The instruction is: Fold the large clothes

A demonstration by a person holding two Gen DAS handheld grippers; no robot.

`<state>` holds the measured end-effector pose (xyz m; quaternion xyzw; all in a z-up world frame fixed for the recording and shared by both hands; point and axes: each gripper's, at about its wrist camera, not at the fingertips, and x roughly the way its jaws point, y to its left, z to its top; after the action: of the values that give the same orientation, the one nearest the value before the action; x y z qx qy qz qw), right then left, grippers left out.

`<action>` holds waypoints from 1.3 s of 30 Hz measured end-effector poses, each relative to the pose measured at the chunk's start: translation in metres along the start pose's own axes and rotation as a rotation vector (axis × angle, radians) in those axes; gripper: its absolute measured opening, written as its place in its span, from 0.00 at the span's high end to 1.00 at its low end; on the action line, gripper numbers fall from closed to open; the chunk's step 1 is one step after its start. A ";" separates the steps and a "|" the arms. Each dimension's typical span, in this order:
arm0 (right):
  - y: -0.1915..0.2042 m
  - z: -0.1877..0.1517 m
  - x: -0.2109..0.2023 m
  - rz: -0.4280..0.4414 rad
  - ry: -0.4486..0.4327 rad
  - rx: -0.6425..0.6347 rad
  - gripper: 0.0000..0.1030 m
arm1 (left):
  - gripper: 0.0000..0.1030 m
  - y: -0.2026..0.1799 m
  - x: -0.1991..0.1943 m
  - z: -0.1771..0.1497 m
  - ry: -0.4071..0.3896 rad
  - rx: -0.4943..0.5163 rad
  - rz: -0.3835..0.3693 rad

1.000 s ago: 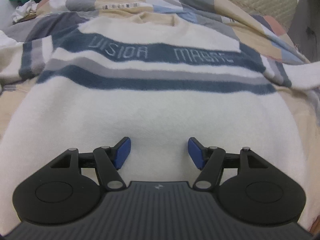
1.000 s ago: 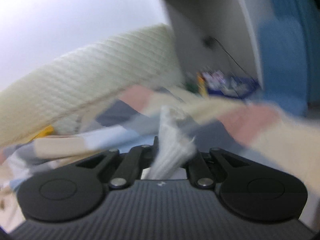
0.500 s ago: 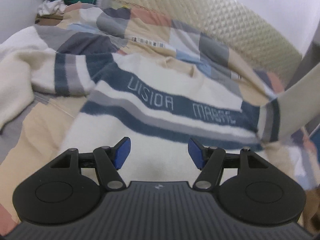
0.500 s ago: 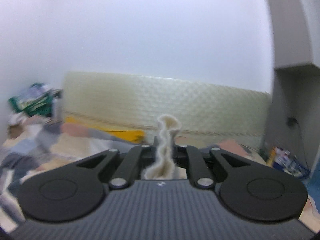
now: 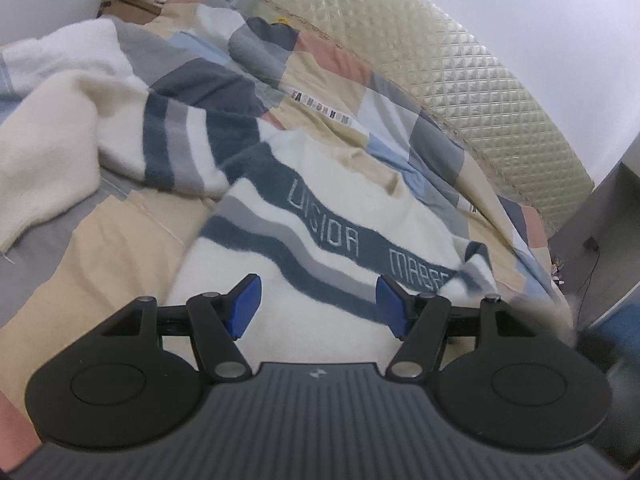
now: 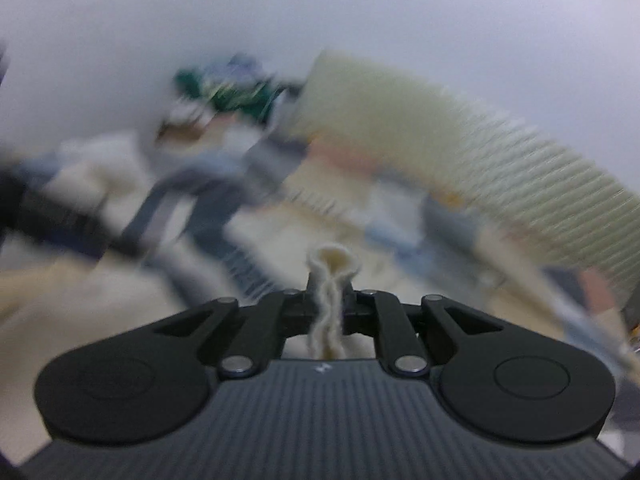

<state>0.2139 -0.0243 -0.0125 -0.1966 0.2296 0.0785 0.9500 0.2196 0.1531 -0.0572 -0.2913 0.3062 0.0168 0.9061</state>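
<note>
The sweater lay spread on the bed, chest up, its long axis running away from the left tool, which hung over the hem with jaws apart and empty. The right tool gripped a fold of sleeve, its jaws just beginning to ease apart. That sleeve likely goes leftward across the chest.
</note>
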 end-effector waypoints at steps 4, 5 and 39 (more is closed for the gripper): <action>0.042 -0.039 0.021 0.085 0.100 -0.028 0.89 | 0.33 0.002 0.008 -0.001 0.015 -0.002 0.004; 0.052 -0.045 0.025 0.101 0.119 -0.027 0.89 | 0.33 0.001 0.010 -0.002 0.019 0.002 0.003; -0.085 -0.128 0.031 0.042 0.239 0.766 0.52 | 0.92 -0.064 0.077 -0.091 0.336 0.157 -0.129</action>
<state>0.2100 -0.1522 -0.1033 0.1687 0.3550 -0.0166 0.9194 0.2456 0.0397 -0.1265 -0.2375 0.4344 -0.1141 0.8613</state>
